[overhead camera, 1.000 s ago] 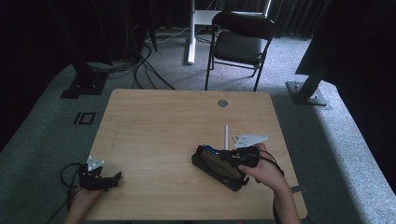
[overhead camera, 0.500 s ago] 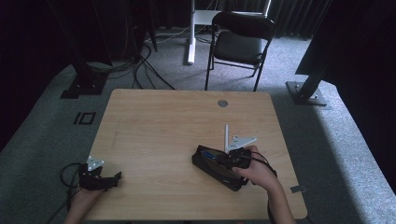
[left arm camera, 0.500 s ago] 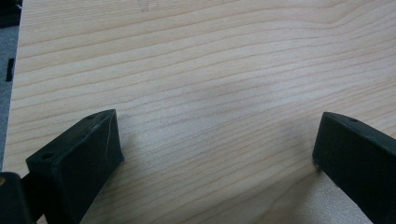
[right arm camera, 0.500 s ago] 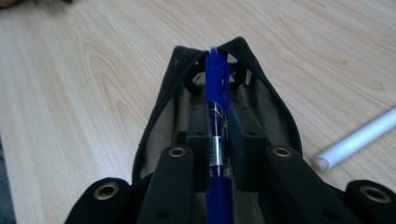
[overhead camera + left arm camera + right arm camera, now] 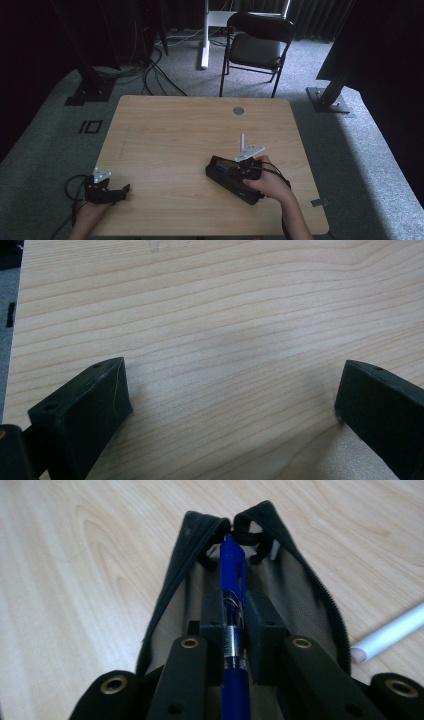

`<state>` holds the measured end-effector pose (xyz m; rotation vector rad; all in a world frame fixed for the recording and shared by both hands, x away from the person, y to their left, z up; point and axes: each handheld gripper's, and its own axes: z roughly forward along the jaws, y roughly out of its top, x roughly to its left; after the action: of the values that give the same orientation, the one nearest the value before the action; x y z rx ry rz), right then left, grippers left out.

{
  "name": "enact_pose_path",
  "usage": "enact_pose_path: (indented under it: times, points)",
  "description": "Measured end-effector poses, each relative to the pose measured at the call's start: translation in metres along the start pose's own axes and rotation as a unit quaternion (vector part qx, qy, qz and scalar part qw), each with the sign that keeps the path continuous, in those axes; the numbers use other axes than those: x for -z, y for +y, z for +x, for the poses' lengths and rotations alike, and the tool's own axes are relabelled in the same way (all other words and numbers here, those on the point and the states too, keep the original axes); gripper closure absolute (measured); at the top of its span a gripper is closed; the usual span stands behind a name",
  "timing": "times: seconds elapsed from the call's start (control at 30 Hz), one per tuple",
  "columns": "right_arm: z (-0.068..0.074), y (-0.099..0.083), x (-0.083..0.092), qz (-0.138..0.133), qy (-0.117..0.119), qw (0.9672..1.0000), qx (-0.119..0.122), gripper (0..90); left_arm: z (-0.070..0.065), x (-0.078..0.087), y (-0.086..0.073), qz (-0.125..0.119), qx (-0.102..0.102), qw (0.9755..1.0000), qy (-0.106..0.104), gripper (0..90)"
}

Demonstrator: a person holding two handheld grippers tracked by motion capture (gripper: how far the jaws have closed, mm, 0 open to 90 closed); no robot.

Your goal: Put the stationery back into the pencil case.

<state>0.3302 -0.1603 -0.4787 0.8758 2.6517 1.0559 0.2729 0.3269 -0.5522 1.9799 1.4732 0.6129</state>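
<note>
Two hand-held grippers were seen over the table (image 5: 165, 135). A black pouch (image 5: 226, 176) lay open near the table's right front, and a white pen (image 5: 242, 141) lay just beyond it. The right hand-held gripper (image 5: 234, 630) was closed on a blue pen (image 5: 232, 600), its tip held inside the pouch mouth. The left hand-held gripper (image 5: 230, 400) was rested at the left front corner, jaws wide apart and empty. With the pouch left unsteadied, it could be pushed along or its soft rim caught by the pen, judging from this.
</note>
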Motion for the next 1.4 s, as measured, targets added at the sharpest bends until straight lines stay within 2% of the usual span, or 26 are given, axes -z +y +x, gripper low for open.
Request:
enact_pose_path:
  times: [0.33, 0.63, 0.9, 1.4]
  points:
    - [0.004, 0.003, -0.013, 0.025, 0.005, 0.9997, 0.003, 79.6, 0.000, 0.000, 0.000, 0.000, 0.000, 1.0000, 0.000, 1.4]
    - [0.003, 0.003, -0.021, 0.042, -0.003, 0.9991, 0.003, 79.4, 0.000, 0.000, 0.000, 0.000, 0.000, 1.0000, 0.000, 1.4]
    - [0.002, 0.001, -0.026, 0.052, -0.006, 0.9986, 0.004, 79.4, 0.000, 0.000, 0.000, 0.000, 0.000, 1.0000, 0.000, 1.4]
    - [-0.001, -0.003, -0.031, 0.067, 0.003, 0.9978, 0.001, 76.7, 0.000, 0.000, 0.000, 0.000, 0.000, 1.0000, 0.000, 1.4]
